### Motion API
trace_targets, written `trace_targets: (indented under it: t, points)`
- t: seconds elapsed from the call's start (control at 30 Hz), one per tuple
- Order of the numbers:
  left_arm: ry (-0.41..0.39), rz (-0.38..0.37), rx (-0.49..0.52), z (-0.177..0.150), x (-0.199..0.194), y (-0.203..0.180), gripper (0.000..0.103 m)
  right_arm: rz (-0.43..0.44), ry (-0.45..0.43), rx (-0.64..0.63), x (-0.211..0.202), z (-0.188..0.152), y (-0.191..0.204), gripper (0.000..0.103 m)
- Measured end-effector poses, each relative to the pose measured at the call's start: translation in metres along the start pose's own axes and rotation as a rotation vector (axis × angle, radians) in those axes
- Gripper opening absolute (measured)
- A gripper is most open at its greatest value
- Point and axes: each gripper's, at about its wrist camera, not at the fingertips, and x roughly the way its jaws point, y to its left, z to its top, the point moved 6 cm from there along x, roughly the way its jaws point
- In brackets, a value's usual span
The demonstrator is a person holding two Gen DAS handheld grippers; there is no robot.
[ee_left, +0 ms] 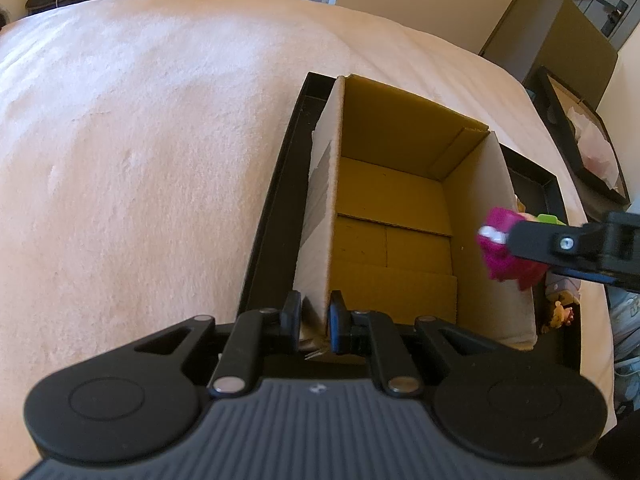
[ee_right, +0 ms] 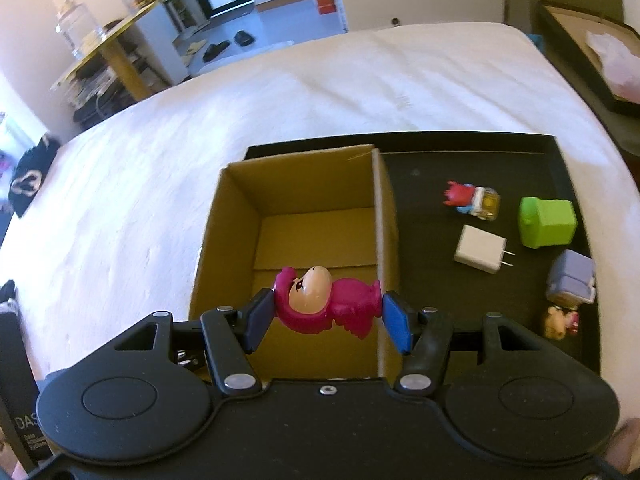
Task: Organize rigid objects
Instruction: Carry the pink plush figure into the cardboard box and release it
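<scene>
An open cardboard box (ee_left: 400, 208) (ee_right: 304, 216) stands in a black tray (ee_left: 276, 184) (ee_right: 460, 184) on a bed. My left gripper (ee_left: 316, 316) is shut on the box's near left wall. My right gripper (ee_right: 328, 312) is shut on a magenta toy figure (ee_right: 324, 300) and holds it above the box's near right corner; the figure also shows in the left wrist view (ee_left: 504, 252). In the tray right of the box lie a white charger plug (ee_right: 480, 256), a green cube toy (ee_right: 548, 222), a small red and yellow toy (ee_right: 474, 200), a lilac block (ee_right: 572, 276) and a small doll (ee_right: 560, 322).
The bed's pale blanket (ee_left: 140, 140) spreads left of and beyond the tray. A second dark tray with pink paper (ee_right: 600, 60) stands off the bed's right side. A yellow-legged table with clutter (ee_right: 104, 52) stands far left. A dark box (ee_right: 16, 392) lies at the near left.
</scene>
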Motion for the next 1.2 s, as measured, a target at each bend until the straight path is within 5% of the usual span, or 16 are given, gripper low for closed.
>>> trace_targets:
  t: [0.7,1.2]
  points:
    - [-0.01,-0.018,-0.032,0.002,0.001,0.006,0.012,0.091,-0.031,-0.206,0.026,0.016,0.054,0.061]
    - [-0.016,0.005,-0.02,0.001,0.001,0.004,0.012,0.123,-0.052,-0.095,0.006,0.015,0.014,0.064]
